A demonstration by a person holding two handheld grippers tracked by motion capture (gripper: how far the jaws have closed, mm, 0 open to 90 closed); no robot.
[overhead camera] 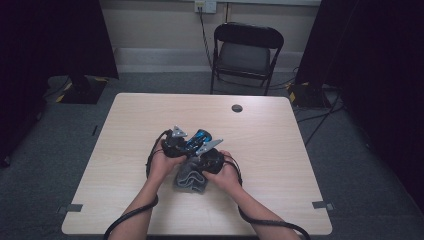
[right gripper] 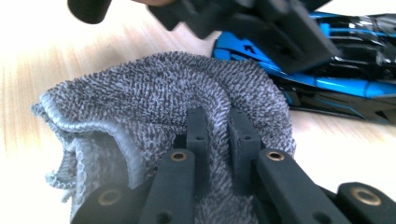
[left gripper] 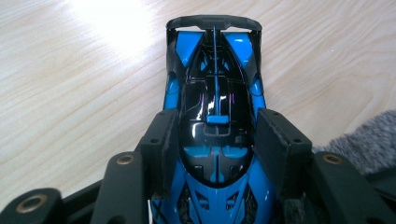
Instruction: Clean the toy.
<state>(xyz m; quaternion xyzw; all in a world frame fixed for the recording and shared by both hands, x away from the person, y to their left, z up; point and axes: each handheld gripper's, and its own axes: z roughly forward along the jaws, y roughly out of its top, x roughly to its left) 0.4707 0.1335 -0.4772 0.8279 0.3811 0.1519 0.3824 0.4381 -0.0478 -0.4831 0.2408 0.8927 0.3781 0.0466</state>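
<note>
A pale wooden table (overhead camera: 150,115) fills the scene, with a black folding chair (overhead camera: 246,50) behind it. Near the middle of the table lies a grey towel (right gripper: 154,102), pinched in a fold by the right gripper (right gripper: 218,126), jaws clamped together on it. Just beside the towel sits a blue and black toy car (left gripper: 215,116). The left gripper (left gripper: 215,140) straddles the car, its pads against both sides.

a glossy blue-and-black toy car (left gripper: 215,116) sits upright on the table, just beside a bunched grey terry cloth (right gripper: 163,98).
</note>
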